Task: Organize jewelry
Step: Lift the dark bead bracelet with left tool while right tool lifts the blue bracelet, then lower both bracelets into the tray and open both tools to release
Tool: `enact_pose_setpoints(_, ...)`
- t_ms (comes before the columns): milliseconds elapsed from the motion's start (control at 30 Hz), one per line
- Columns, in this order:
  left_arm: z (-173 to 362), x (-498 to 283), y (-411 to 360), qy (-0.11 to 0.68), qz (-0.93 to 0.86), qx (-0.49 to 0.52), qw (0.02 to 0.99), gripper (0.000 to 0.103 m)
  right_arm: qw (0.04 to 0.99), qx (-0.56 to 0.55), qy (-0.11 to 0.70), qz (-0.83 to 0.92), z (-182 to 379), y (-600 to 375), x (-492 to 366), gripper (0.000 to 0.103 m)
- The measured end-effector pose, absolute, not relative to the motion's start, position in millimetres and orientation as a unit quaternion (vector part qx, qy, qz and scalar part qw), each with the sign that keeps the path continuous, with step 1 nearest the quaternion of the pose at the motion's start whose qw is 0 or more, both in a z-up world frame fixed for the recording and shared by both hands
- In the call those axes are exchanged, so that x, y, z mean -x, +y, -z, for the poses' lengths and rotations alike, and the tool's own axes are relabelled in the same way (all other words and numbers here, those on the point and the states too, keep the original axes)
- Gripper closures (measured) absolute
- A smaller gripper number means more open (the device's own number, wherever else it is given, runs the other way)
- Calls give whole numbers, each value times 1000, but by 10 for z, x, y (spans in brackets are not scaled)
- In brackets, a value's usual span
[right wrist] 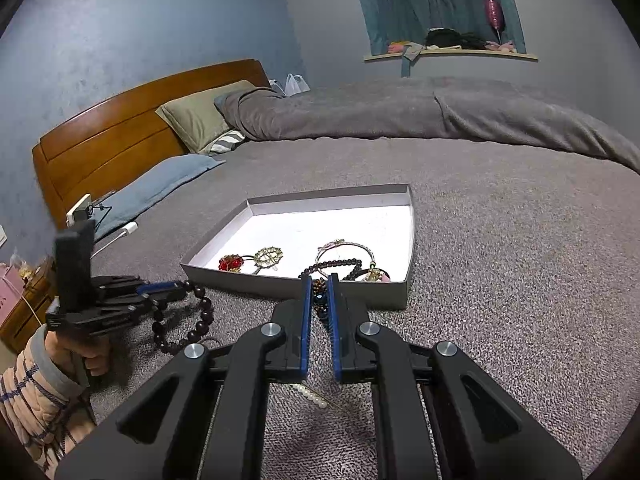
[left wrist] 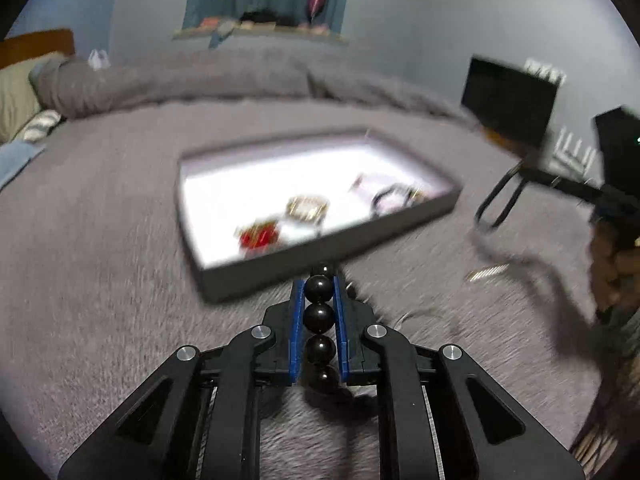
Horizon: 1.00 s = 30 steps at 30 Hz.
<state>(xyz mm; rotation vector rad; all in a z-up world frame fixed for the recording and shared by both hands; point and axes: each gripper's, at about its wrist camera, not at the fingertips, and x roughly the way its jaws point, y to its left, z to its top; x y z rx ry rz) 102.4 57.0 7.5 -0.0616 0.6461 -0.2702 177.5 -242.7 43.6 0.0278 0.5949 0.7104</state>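
Observation:
A shallow grey tray [left wrist: 332,258] [right wrist: 352,294] with a white floor lies on the grey bed. It holds a red ornament [right wrist: 230,263], a gold brooch [right wrist: 269,257], a thin bangle [right wrist: 345,249] and a dark bead string [right wrist: 332,266]. My left gripper [left wrist: 319,286] is shut on a bracelet of large dark beads [left wrist: 319,316]; in the right wrist view [right wrist: 182,286] the bracelet [right wrist: 192,332] hangs from it, left of the tray. My right gripper [right wrist: 319,282] is shut on a small brown-beaded piece [right wrist: 319,287] at the tray's near wall. In the left wrist view [left wrist: 492,216] a dark loop dangles from it.
A pearl hairpin [right wrist: 310,394] lies on the blanket under my right gripper. A gold clip [left wrist: 486,272] lies right of the tray. A rumpled duvet [right wrist: 400,114], pillows [right wrist: 200,114] and a wooden headboard [right wrist: 120,132] are beyond. A nightstand [right wrist: 24,300] stands at the left.

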Motion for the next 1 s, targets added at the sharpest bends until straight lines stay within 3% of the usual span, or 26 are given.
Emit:
enact_pose_setpoints(467, -602, -1065, 466, 185, 174, 82, 964, 88, 895, -28, 269, -354, -554, -2278, -1845, 95)
enact_pose_setpoints(1000, -657, -1641, 551, 185, 139, 109, 967, 88, 898, -51, 264, -348, -581, -1958, -2379, 95)
